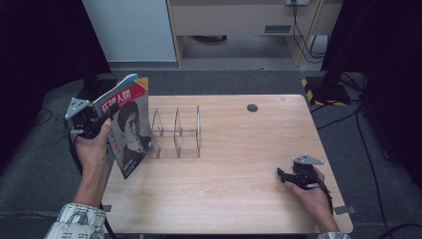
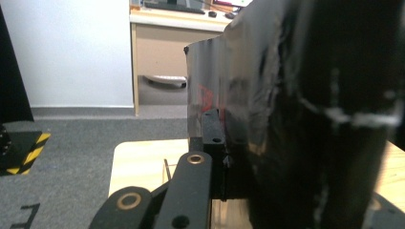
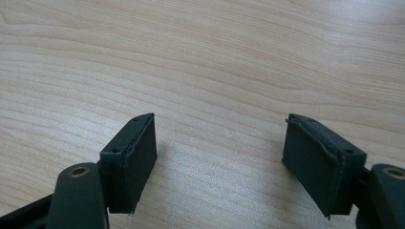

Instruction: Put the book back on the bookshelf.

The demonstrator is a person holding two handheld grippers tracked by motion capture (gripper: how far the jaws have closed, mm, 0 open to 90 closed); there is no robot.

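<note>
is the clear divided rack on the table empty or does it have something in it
Empty. In the high view the clear acrylic rack shows bare wood through its compartments; the magazine is outside, to its left, clamped in the left gripper.

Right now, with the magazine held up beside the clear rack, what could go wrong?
The left gripper pinches the magazine near one edge only, so its pages may sag or slip. Its lower corner hangs close to the acrylic file rack and could catch a divider. The right gripper rests open, far off, unable to steady it.
</note>
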